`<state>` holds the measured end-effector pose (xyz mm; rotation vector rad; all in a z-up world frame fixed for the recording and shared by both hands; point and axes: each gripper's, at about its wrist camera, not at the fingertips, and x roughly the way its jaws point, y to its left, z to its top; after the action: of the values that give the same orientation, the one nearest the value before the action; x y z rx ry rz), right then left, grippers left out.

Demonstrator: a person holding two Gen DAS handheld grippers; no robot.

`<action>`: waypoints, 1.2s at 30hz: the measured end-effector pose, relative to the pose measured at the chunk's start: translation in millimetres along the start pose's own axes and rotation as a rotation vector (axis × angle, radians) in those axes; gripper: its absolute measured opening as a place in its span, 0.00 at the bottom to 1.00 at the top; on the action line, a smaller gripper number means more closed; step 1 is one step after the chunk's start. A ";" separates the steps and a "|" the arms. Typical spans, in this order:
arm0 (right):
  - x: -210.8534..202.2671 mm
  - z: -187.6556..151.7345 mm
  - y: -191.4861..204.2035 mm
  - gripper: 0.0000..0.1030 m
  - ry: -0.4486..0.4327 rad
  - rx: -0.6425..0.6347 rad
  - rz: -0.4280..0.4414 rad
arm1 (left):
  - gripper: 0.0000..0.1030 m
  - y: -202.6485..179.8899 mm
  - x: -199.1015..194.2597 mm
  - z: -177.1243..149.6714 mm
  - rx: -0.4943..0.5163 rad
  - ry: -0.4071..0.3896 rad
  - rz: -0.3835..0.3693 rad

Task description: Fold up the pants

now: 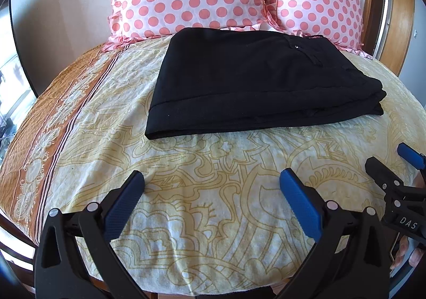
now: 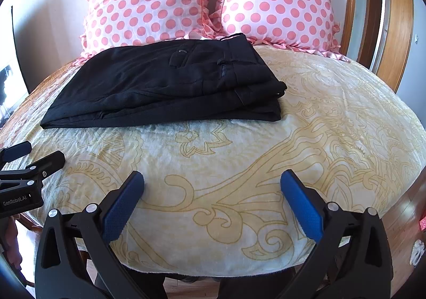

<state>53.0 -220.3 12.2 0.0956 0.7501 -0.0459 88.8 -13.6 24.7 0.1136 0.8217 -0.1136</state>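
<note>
The black pants (image 1: pixel 247 80) lie folded in a flat stack on the bed, near the pillows; they also show in the right wrist view (image 2: pixel 170 85), waistband to the right. My left gripper (image 1: pixel 211 179) is open and empty, held above the bed's near part, well short of the pants. My right gripper (image 2: pixel 212 179) is open and empty too, to the right of the left one. The right gripper shows at the right edge of the left wrist view (image 1: pixel 394 157), and the left gripper at the left edge of the right wrist view (image 2: pixel 34 152).
The bed has a cream sheet (image 1: pixel 213 165) with a yellow pattern and a brown border at the left (image 1: pixel 53 125). Two pink polka-dot pillows (image 2: pixel 143 3) (image 2: pixel 277 3) stand against the wall behind the pants. A wooden door frame (image 2: pixel 399 32) is at the right.
</note>
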 end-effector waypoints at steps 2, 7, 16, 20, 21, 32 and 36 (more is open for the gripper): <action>0.4 0.8 -0.1 0.99 0.002 -0.006 0.007 | 0.98 0.3 0.1 -0.2 0.009 -0.007 -0.008; 0.2 1.2 -1.0 0.99 -0.003 -0.012 0.019 | 0.98 -2.8 2.4 2.4 0.023 -0.015 -0.021; 0.3 1.6 -6.7 0.99 0.000 -0.002 0.008 | 0.98 -8.5 5.8 5.8 0.036 -0.015 -0.044; 0.1 1.0 -7.9 0.99 -0.008 0.001 0.005 | 0.98 -7.8 6.4 6.2 0.034 -0.010 -0.043; 0.1 1.4 -8.6 0.99 -0.008 0.000 0.005 | 0.98 -7.7 6.7 6.5 0.032 -0.009 -0.042; 0.0 2.1 -8.4 0.99 -0.006 -0.001 0.007 | 0.98 -8.1 6.0 4.9 0.018 -0.004 -0.030; 1.8 3.9 -8.5 0.99 -0.001 -0.002 0.007 | 0.98 -8.1 6.1 5.1 0.012 -0.002 -0.027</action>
<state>56.3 -229.2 13.3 0.0968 0.7492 -0.0381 95.4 -22.7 23.2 0.1134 0.8206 -0.1439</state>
